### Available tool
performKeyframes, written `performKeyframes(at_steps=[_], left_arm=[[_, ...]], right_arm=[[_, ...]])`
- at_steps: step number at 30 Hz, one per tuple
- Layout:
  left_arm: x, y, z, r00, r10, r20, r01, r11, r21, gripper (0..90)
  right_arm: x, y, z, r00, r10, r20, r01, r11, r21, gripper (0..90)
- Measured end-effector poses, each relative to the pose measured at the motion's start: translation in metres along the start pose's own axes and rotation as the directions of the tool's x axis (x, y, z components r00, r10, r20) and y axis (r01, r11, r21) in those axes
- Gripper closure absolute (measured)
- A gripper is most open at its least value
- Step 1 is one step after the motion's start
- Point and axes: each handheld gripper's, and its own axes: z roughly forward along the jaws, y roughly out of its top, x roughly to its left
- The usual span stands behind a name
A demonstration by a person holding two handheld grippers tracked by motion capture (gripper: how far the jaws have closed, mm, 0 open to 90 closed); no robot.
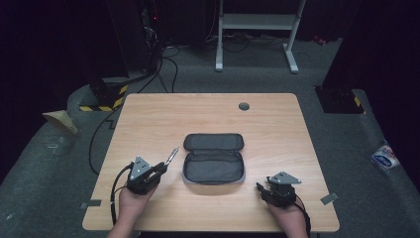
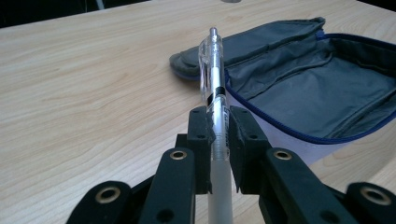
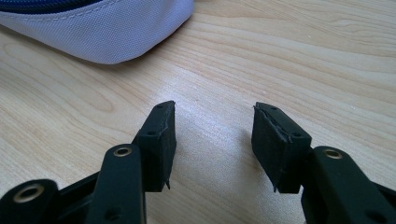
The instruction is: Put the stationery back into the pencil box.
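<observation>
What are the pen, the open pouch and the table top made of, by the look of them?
The pen looks like clear glossy plastic: you see through its barrel and clip. The pouch seems woven grey fabric, matte, with a blue zip edge and soft folds. The table shows pale wood grain, smooth with a slight sheen; whether solid wood or laminate I cannot tell.
</observation>
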Motion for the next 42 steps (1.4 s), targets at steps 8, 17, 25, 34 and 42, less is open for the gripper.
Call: performKeyframes(at_steps=[8,17,25,34,42], left_arm=[[-0.009,0.012,0.006,0.9982,0.056,0.023,-0.056,0.9984,-0.001,79.2],[-0.012,0.03,0.011,0.9952,0.072,0.066,-0.072,0.9974,-0.001,79.2],[-0.02,0.045,0.024,0.9906,0.087,0.105,-0.09,0.9958,0.017,79.2],[-0.03,0.057,0.038,0.9819,0.12,0.147,-0.124,0.9921,0.018,79.2],[-0.037,0.065,0.052,0.9704,0.158,0.183,-0.166,0.9858,0.029,79.2]], right_arm=[[0.0,0.0,0.0,1.0,0.003,0.001,-0.003,1.0,0.0,48.8],[0.0,0.0,0.0,1.0,0.001,0.0,-0.001,1.0,0.001,48.8],[0.0,0.0,0.0,1.0,0.0,0.0,0.0,1.0,0.001,48.9],[0.0,0.0,0.0,1.0,0.001,-0.001,-0.001,1.0,0.001,48.8],[0.0,0.0,0.0,1.0,0.0,-0.001,0.0,1.0,0.001,48.9]])
